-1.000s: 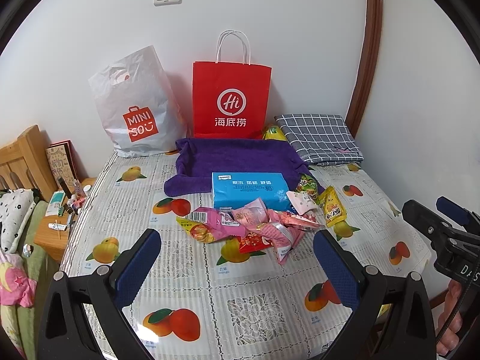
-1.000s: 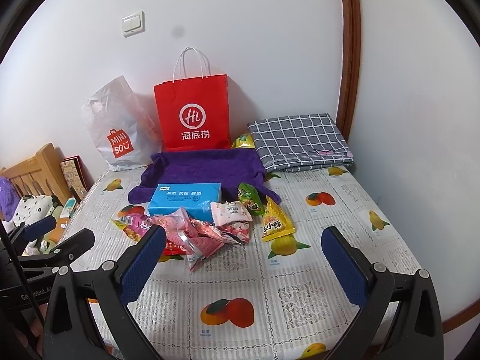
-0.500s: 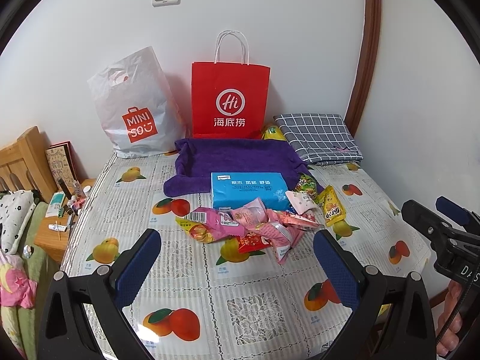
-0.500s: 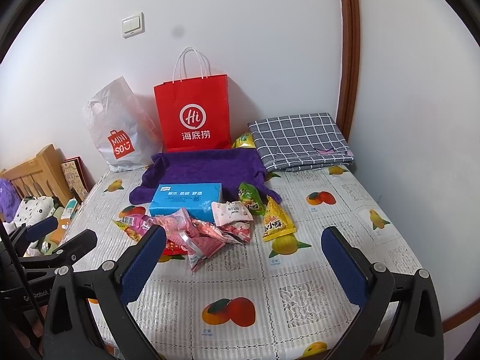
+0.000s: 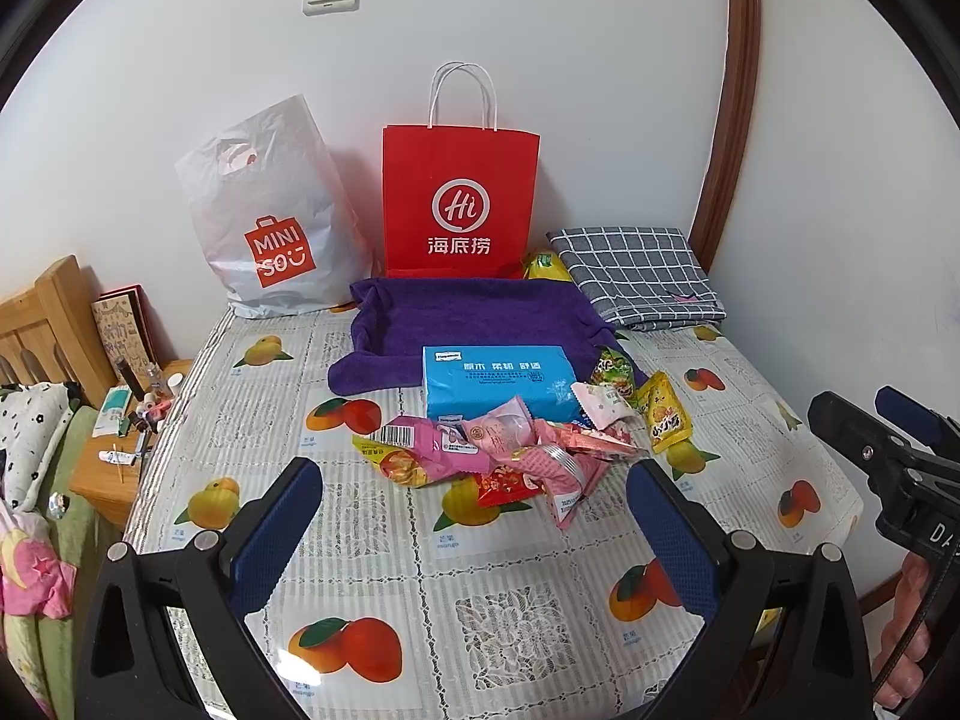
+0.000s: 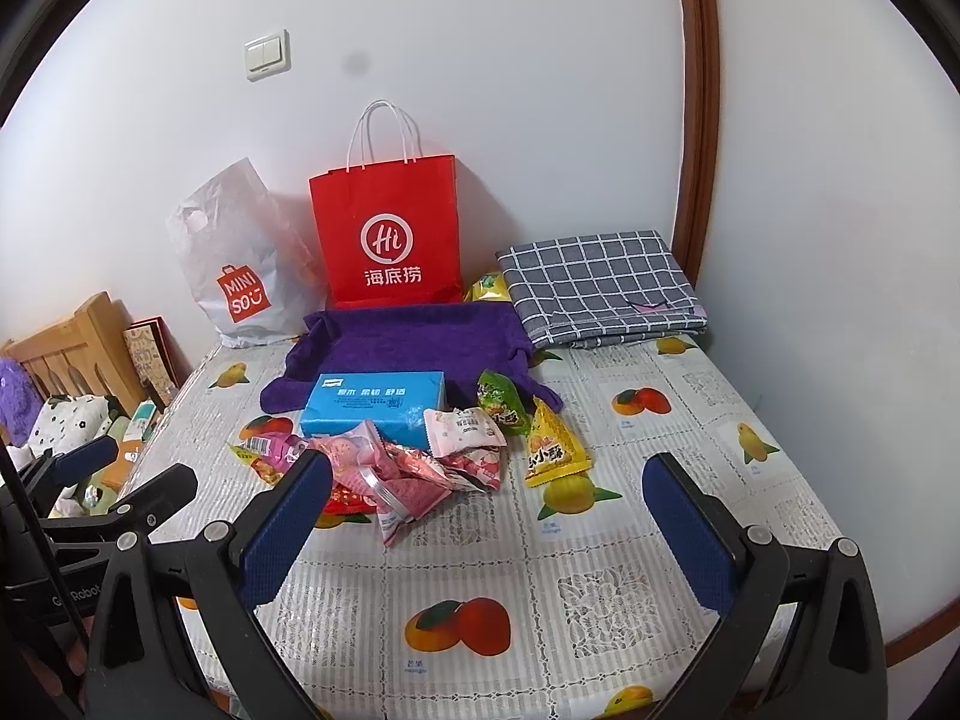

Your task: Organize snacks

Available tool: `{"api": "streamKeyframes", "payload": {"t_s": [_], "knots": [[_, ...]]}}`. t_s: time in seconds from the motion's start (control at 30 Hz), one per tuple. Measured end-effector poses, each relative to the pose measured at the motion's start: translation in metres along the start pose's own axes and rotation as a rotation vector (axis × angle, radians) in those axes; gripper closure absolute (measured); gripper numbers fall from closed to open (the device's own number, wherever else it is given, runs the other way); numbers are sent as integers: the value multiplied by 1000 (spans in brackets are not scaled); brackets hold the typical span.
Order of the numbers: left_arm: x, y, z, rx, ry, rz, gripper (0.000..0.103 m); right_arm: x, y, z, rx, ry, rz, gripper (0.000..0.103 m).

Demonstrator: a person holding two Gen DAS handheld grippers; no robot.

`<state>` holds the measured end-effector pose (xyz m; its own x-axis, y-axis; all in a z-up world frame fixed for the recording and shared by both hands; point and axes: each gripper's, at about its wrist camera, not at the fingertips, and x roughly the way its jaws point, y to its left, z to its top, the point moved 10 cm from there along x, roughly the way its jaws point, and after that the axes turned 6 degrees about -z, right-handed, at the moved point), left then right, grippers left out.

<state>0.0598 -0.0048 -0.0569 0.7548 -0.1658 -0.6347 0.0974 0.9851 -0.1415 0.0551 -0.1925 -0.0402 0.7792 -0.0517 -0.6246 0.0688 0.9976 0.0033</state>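
- left gripper [image 5: 474,534]: jaws wide apart, nothing between them; poised above the near tablecloth [image 5: 516,612]
- snack heap [image 5: 510,450]: pink, red and yellow packets loose in mid-table, touching the blue tissue pack [image 5: 495,378]; purple towel tray [image 5: 468,312] behind holds nothing; sorting not begun
- right gripper [image 6: 486,516]: jaws spread, unloaded; yellow triangular packet [image 6: 552,447] nearest

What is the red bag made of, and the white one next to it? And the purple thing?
The red bag looks like matte paper: it stands stiff, with sharp creases and twisted cord handles. The white bag looks like thin plastic, slightly glossy and crumpled, with a punched-out handle hole. The purple thing seems to be a fuzzy towel or fleece cloth, soft, dull and folded in floppy edges.
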Motion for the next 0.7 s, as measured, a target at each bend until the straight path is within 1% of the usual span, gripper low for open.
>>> {"api": "streamKeyframes", "payload": {"t_s": [0.47,0.6,0.7], "knots": [[0,0,2,12,-4,1,0,1,6,0,-16,-2,5,1],[6,4,3,9,-1,3,0,7,10,1,-26,1,35,1],[15,8,2,4,10,4,0,20,6,1,-44,15,-15,1]]}}
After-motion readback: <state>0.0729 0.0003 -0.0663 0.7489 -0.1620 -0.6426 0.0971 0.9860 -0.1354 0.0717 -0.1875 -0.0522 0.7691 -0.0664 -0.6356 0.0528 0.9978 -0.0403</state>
